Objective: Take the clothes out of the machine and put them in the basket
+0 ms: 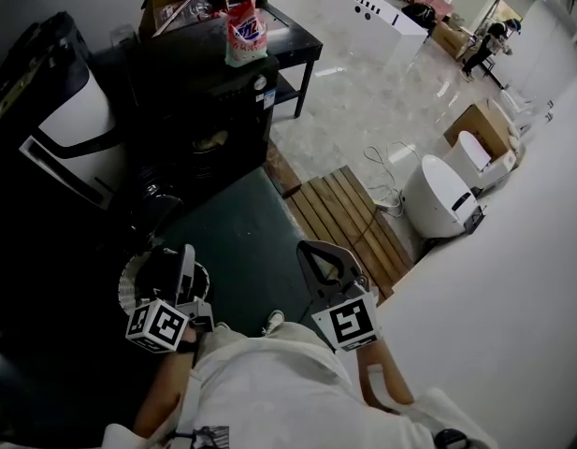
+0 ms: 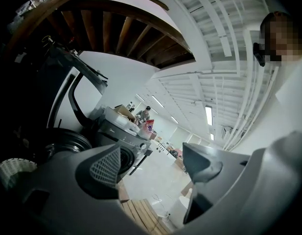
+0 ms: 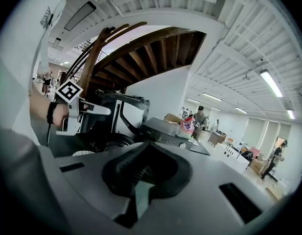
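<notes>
On your left gripper (image 2: 155, 166), the fingers (image 2: 109, 168) stand released and empty, lower centre. On your right gripper (image 3: 141, 173), they are clenched together.

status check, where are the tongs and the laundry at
Left tongs open, empty; right tongs shut, empty. Machine ahead, no clothes seen; basket by left tongs. Nothing seen blocking the way.

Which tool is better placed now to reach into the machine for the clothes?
Left, probably. The left tool has its jaws apart and empty, and the machine stands ahead on its side. The right tool has jaws together, further from it.
</notes>
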Tool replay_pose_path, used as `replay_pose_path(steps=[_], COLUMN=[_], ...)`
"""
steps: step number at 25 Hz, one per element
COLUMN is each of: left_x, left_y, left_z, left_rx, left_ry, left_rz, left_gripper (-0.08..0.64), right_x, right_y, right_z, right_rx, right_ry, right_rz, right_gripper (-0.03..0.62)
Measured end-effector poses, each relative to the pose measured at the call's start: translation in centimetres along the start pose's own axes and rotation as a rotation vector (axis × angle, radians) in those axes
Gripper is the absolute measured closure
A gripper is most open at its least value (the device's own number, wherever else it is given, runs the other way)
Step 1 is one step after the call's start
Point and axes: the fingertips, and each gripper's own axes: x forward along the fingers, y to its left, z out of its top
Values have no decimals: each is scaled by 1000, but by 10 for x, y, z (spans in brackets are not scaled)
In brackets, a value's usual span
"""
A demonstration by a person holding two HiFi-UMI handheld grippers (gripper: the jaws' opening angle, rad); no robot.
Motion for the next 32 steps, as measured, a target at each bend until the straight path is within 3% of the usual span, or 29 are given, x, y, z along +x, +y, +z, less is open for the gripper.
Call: replay_pose_path(steps=[10, 14, 19, 26, 32], left_x=[81, 117, 183, 282, 325], left_y=[-61, -52, -14, 52, 83], left_z=[-61, -72, -87, -42, -13], left_rx=[18, 13, -60, -88, -82], left_ry=[101, 129, 161, 77, 42], left_rz=[-73, -61, -13, 48, 98], left_gripper=[164, 164, 164, 164, 166], right_x=[-26, 4, 79, 198, 256], right_y=[-83, -97, -126, -177, -200], right_z=[-68, -80, -78, -40, -26], right_rx=[141, 142, 116, 53, 42], right_ry=[31, 69, 98, 122, 124], right_rz=[-95, -61, 5, 104, 145], right_gripper=[578, 578, 578, 578, 578])
